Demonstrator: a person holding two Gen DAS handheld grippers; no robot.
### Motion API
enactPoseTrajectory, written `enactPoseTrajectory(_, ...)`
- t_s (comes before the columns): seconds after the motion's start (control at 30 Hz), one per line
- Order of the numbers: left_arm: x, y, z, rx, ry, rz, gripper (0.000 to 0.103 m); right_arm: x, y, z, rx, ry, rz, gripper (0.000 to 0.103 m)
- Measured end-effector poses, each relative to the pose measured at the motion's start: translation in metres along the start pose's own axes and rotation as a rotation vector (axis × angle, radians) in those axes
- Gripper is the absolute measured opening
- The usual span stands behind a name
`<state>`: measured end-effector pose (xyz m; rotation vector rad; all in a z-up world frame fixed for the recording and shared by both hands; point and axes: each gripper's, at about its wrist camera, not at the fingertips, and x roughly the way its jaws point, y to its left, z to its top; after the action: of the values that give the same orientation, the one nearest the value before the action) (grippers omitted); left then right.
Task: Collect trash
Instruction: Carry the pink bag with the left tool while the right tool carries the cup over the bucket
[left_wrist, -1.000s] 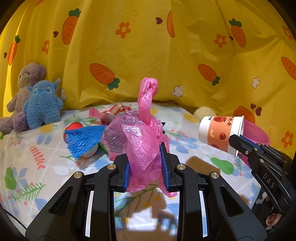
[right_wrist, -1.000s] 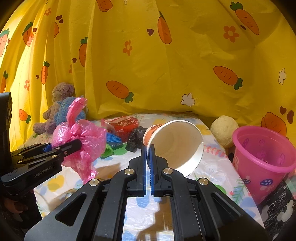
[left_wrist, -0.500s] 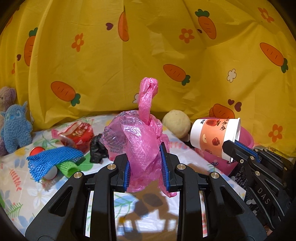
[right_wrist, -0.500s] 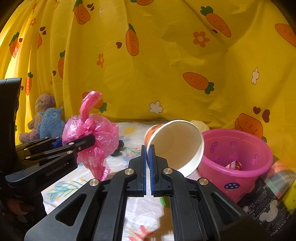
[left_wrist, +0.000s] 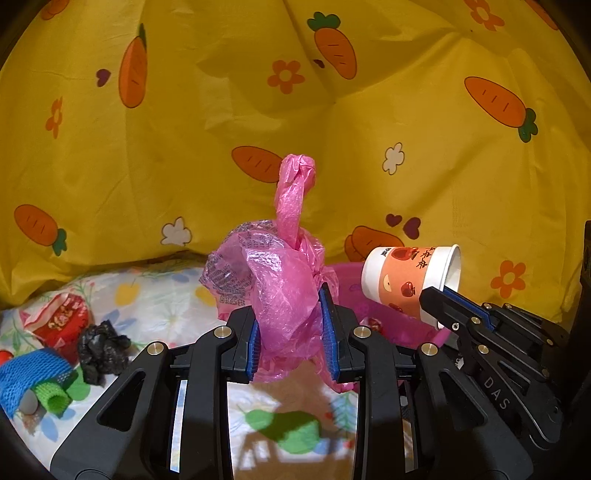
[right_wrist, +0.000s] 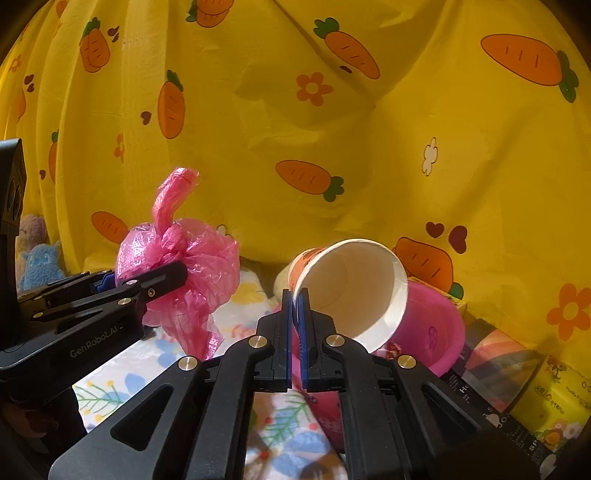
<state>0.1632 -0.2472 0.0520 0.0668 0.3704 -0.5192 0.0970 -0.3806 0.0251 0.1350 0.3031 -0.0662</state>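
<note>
My left gripper (left_wrist: 291, 332) is shut on a crumpled pink plastic bag (left_wrist: 273, 273) and holds it above the table; it also shows in the right wrist view (right_wrist: 184, 258). My right gripper (right_wrist: 296, 332) is shut on the rim of an orange paper cup (right_wrist: 351, 284), tilted with its mouth toward the camera; the cup also shows in the left wrist view (left_wrist: 410, 280). The pink bin (right_wrist: 432, 332) stands just behind and below the cup, partly hidden by it. In the left wrist view the bin (left_wrist: 388, 325) lies behind the bag and cup.
A red wrapper (left_wrist: 59, 321), a black crumpled bag (left_wrist: 101, 350), a blue net (left_wrist: 26, 376) and a green piece (left_wrist: 55, 398) lie on the floral tablecloth at left. Boxes (right_wrist: 517, 384) stand right of the bin. Plush toys (right_wrist: 37, 254) sit far left. A yellow carrot curtain hangs behind.
Both grippers have swung to the right with their loads. The pink bin has come closer, now directly behind the cup and bag. The plush toys have slid out of the left view.
</note>
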Motion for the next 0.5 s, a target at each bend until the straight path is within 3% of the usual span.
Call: enactPoseTrajectory(0.5, 0.070, -0.022, 0.001, 0.006, 0.052, -0.093, 0.027, 0.036, -0.039, -0.010, 0.048, 0.058, -0.072, 0.004)
